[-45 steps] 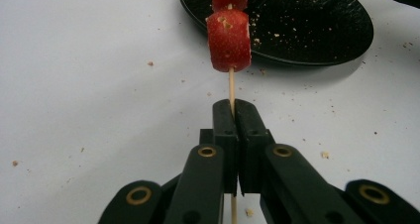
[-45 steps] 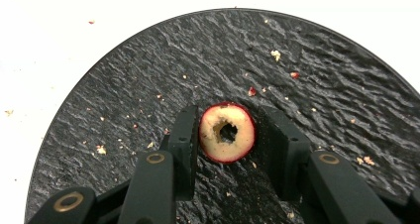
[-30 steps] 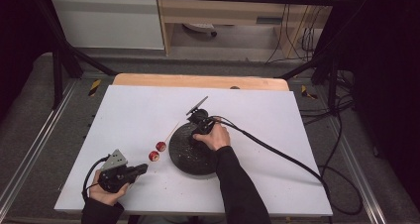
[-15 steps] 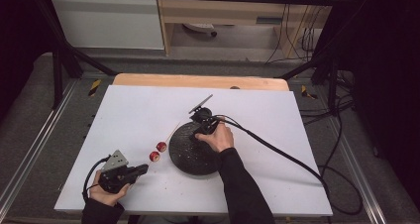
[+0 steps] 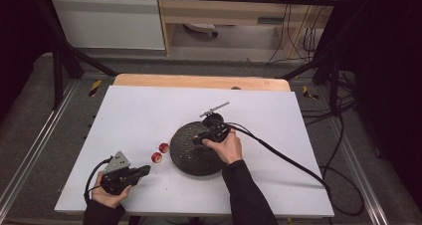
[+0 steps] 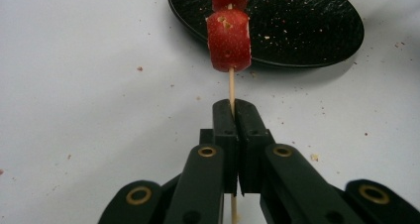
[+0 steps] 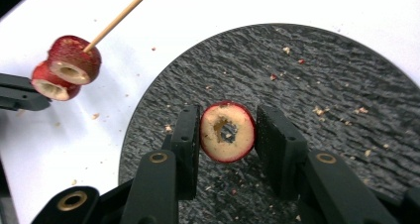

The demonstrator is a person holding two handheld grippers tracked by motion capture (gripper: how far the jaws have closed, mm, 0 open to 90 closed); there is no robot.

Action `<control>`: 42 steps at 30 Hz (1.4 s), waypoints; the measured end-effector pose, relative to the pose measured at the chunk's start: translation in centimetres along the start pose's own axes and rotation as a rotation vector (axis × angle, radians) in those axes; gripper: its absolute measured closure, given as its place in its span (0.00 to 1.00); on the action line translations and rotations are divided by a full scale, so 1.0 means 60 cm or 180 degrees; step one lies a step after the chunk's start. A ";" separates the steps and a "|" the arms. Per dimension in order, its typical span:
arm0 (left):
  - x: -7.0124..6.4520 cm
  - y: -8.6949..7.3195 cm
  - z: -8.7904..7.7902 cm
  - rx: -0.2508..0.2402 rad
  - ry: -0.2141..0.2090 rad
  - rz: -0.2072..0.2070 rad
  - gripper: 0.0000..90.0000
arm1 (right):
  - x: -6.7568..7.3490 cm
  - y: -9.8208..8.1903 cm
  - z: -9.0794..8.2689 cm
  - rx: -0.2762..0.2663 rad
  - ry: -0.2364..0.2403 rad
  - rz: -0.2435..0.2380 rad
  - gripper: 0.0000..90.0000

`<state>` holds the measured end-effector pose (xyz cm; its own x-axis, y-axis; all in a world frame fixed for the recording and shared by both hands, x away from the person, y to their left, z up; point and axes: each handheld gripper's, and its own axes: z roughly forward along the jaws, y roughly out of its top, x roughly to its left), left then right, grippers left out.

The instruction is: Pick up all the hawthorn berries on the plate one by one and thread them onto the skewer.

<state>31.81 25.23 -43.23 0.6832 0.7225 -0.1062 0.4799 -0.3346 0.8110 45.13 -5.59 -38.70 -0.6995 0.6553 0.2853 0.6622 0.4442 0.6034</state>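
high view: left gripper (image 5: 144, 170) near the white table's (image 5: 139, 110) front left; right gripper (image 5: 199, 138) over the black plate (image 5: 191, 158).
left gripper view: jaws clenched on a wooden skewer (image 6: 231, 87) carrying two red fruit slices (image 6: 228, 39).
right gripper view: jaws flank a cored fruit slice (image 7: 228, 132), left touching, right slightly apart.
writing: none readable.

A lab or workshop recording setup. A black metal frame (image 5: 59, 60) surrounds the white table (image 5: 149, 110), with loose cables (image 5: 303, 41) trailing across grey carpet (image 5: 30, 105) beyond.
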 end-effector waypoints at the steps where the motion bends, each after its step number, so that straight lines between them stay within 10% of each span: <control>1: -0.001 0.000 0.000 -0.0002 -0.0004 -0.0001 0.98 | 0.000 -0.004 -0.002 -0.0052 0.0030 0.0020 0.70; 22: -0.022 0.003 0.011 -0.0035 -0.0038 0.0058 0.98 | -0.005 -0.094 -0.034 -0.1093 0.0375 0.0458 0.71; 42: -0.043 0.009 0.025 -0.0075 -0.0082 0.0095 0.98 | -0.014 -0.118 -0.056 -0.1919 0.0372 0.0797 0.71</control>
<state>31.11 22.28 -43.38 0.7111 0.6965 -0.0961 0.4461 -0.3412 0.8274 40.11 -11.32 -40.72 -0.5910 0.6087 0.5294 0.5659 -0.1548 0.8098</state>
